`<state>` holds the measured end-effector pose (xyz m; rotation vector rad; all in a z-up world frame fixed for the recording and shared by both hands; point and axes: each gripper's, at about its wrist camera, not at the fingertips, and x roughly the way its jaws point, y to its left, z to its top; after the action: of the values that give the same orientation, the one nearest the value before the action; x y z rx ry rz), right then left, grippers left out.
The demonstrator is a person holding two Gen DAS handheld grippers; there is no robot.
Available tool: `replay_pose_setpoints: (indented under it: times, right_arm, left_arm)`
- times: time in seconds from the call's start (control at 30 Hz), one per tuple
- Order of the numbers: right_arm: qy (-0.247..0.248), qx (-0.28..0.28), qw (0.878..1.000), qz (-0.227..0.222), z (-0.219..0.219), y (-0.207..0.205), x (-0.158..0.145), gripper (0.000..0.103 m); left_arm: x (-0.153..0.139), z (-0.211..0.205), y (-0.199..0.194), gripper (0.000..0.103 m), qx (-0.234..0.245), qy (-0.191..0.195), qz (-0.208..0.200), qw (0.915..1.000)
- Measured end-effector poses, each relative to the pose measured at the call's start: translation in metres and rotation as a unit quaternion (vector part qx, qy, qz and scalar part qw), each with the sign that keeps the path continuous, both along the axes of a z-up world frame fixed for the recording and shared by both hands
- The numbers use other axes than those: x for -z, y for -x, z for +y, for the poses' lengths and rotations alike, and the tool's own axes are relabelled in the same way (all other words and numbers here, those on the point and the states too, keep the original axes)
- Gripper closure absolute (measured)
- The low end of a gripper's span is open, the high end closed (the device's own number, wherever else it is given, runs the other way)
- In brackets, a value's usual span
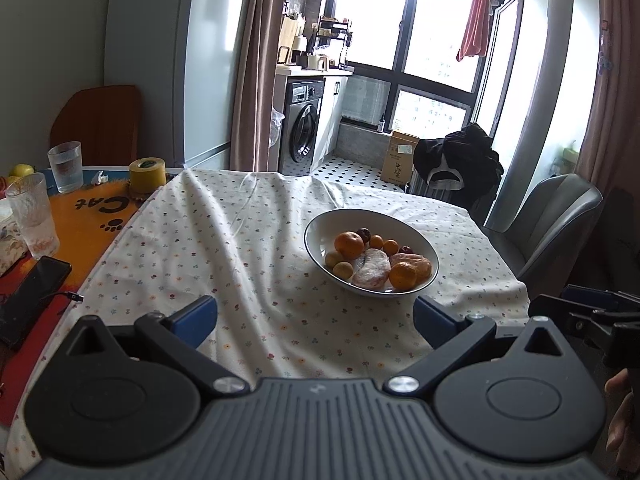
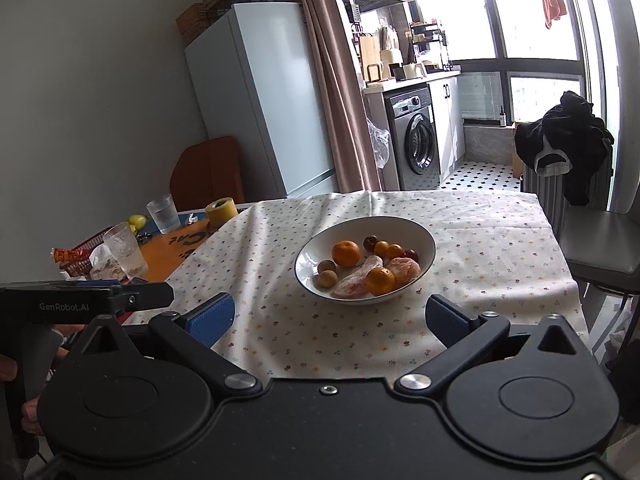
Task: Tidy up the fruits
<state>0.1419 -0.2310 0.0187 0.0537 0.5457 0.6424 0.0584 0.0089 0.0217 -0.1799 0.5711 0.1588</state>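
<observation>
Hovering both grippers, left gripper [image 1: 315, 320] and right gripper [image 2: 330, 318], fingers wide and empty, short of the bowl [image 2: 424, 240]; next, pick one fruit.

A glossy white ceramic-looking bowl [image 2: 424, 240] sat on matt, creased floral cloth [image 2: 480, 240]; the oranges [image 2: 346, 252] looked dimpled, the left gripper [image 1: 316, 320] matt black plastic with blue pads.

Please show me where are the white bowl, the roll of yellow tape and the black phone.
white bowl [image 2: 420, 236], right wrist view, on its far inner wall.
roll of yellow tape [image 1: 147, 174], left wrist view, on its outer side.
black phone [image 1: 30, 298], left wrist view, on its screen.
</observation>
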Motion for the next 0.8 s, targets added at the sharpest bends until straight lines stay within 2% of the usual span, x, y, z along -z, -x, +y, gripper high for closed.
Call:
replay_pose_setpoints:
  times: [0.47,0.8]
  right_arm:
    - [0.003,-0.011,1.000,-0.013,-0.004,0.025,-0.009,0.000]
    - [0.003,-0.014,1.000,-0.015,-0.003,0.028,-0.010,0.000]
  left_arm:
    - [-0.006,-0.004,0.028,0.000,-0.002,-0.015,-0.010,0.9998]
    - [-0.009,-0.008,0.035,0.000,0.001,-0.030,-0.016,0.9994]
